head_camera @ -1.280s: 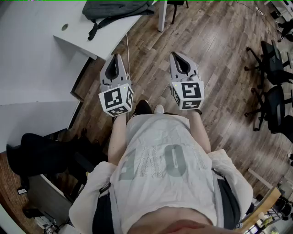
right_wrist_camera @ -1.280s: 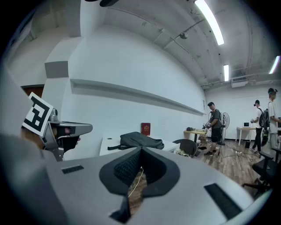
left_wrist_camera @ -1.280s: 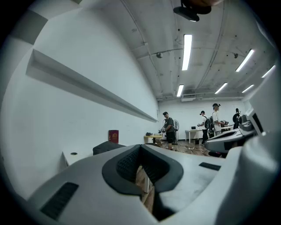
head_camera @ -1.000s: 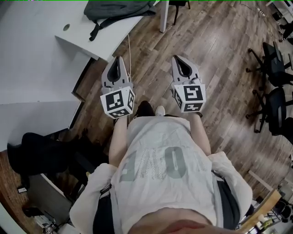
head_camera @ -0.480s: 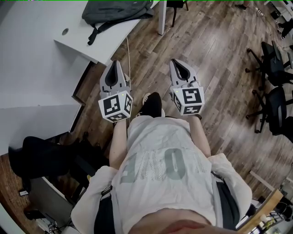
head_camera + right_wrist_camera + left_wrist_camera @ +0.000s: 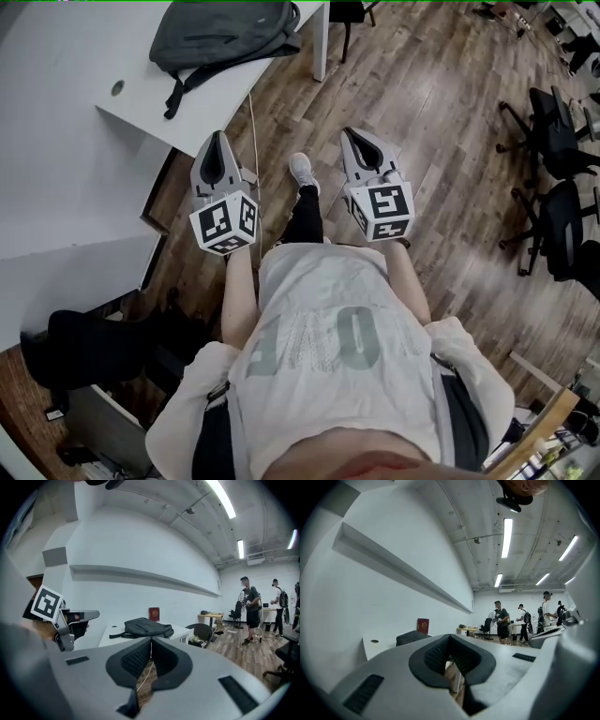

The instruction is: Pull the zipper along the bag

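Approach step: both claws clenched and empty, bag not yet reached.

The grey bag (image 6: 225, 33) lies on the white desk (image 6: 66, 122) at upper left, well apart from both claws. My left claw (image 6: 217, 141) is shut on nothing, by the desk's edge. My right claw (image 6: 350, 137) is likewise clenched and empty, over the wood floor (image 6: 441, 141). Next, I judge, I must close in, open a claw and find the pull. The zipper is too small to make out, and the left gripper view shows the bag half hidden behind the claw.
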